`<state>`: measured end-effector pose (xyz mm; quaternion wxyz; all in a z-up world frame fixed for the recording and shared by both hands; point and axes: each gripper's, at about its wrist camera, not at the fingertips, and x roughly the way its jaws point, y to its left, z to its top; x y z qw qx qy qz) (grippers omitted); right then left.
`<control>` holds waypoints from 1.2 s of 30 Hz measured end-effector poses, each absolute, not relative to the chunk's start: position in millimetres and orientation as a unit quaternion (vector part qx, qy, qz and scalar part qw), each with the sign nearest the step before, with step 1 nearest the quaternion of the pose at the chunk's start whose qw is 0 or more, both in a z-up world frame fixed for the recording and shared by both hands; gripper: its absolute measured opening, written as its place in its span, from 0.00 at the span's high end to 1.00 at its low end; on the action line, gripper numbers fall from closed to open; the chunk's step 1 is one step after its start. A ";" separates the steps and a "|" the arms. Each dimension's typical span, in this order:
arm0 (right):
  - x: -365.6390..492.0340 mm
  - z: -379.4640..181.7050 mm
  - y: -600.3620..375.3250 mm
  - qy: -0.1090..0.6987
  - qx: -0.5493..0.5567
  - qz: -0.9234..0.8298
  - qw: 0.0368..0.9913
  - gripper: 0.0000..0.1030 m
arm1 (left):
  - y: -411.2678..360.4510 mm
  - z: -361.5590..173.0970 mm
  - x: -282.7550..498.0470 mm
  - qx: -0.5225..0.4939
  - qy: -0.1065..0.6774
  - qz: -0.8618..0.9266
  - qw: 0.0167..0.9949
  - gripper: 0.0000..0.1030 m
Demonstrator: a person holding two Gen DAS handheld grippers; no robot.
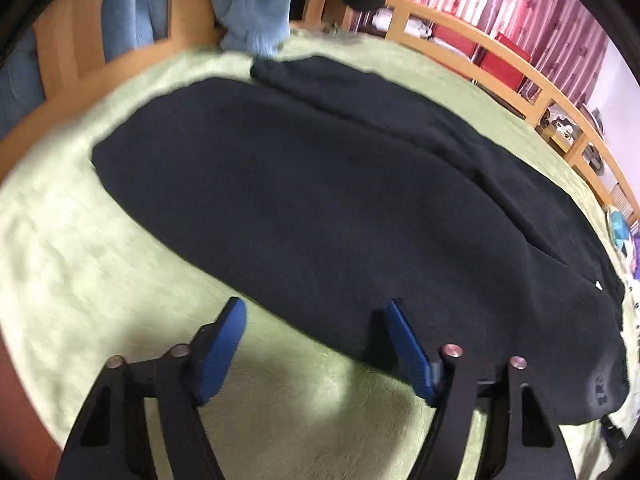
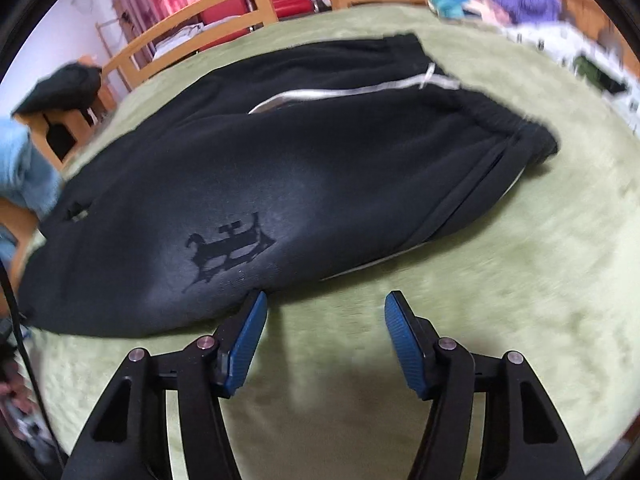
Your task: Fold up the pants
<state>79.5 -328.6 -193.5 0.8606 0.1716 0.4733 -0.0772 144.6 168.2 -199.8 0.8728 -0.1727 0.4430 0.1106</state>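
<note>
No readable words, numbers or brand names appear in either view. The only sign is a dark printed emblem [image 2: 230, 250] on the black pants [image 2: 280, 184], seen from the right wrist camera: a shape like a leaping animal joined to angular marks. Its letters, if any, cannot be made out.

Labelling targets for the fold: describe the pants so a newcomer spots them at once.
Start at the pale green fuzzy blanket that covers the surface. Lying flat across its middle are the black fleece pants, already doubled lengthwise. A dark printed logo and a white drawstring at the elastic waistband set them apart from the fluffy light blue garment at the blanket's edge.
</note>
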 end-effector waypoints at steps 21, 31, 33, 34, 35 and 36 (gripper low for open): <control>98.3 -196.6 -355.2 0.434 0.297 -0.036 0.850 0.34 | 180.3 -200.9 148.0 -0.223 0.424 0.092 0.873 0.38; 116.3 -200.9 -328.9 0.437 0.224 -0.069 0.868 0.52 | 174.0 -207.9 159.3 -0.221 0.423 0.103 0.873 0.39; 116.6 -200.0 -326.0 0.438 0.206 -0.067 0.872 0.57 | 173.6 -207.9 159.7 -0.213 0.436 0.110 0.868 0.46; 117.0 -199.8 -326.8 0.440 0.207 -0.063 0.872 0.58 | 174.7 -207.3 158.1 -0.205 0.441 0.117 0.866 0.53; 115.6 -200.1 -329.3 0.440 0.211 -0.060 0.871 0.58 | 177.7 -207.6 155.0 -0.207 0.443 0.121 0.864 0.56; 115.5 -200.0 -330.8 0.440 0.215 -0.057 0.870 0.58 | 184.8 -208.4 150.6 -0.228 0.439 0.120 0.861 0.56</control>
